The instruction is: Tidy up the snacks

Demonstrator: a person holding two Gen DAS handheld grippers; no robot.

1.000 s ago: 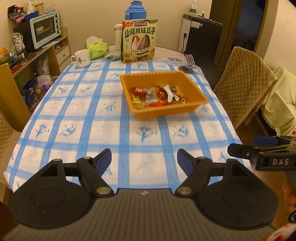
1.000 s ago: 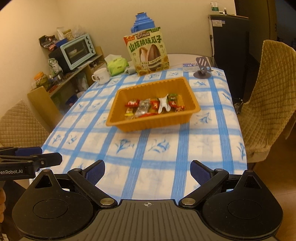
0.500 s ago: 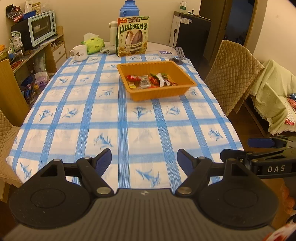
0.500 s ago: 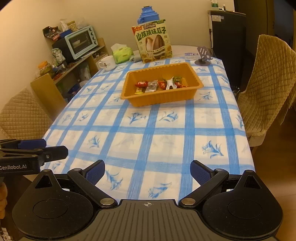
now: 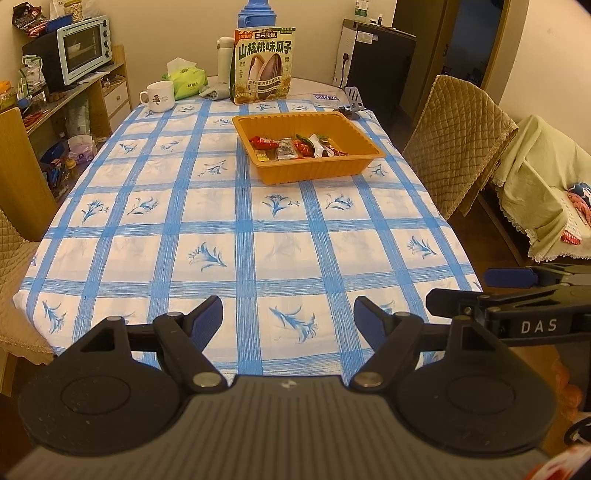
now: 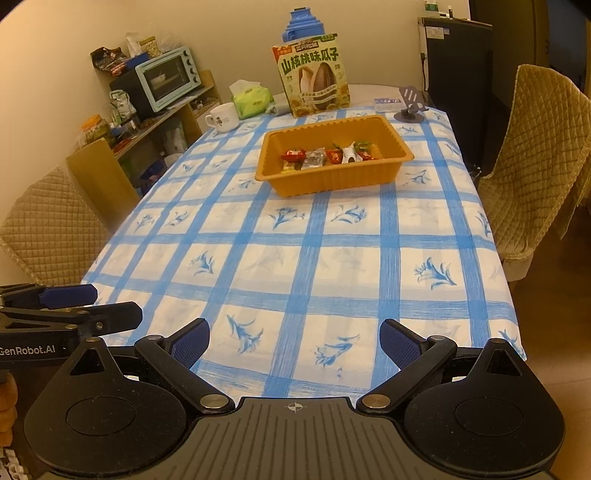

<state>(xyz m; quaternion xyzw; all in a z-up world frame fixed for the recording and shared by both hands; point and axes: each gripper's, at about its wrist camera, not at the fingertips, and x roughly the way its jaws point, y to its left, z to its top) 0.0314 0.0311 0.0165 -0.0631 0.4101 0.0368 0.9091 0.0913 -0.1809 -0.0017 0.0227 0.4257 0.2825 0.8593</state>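
From where I stand the job looks finished: every loose snack (image 5: 295, 147) I can see lies inside the orange tray (image 5: 317, 172), none on the tabletop (image 5: 236, 236). Both the left tongs (image 5: 288, 314) and right tongs (image 6: 294, 341) are spread and empty, hovering at the near edge, the tray well ahead of them.

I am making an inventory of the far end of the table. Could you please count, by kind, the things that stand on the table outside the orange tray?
Mug: 1
Tissue pack: 1
White flask: 1
Sunflower seed bag: 1
Blue thermos: 1
Phone stand: 1
Grey cloth: 1
Small blue packet: 1
Total: 8
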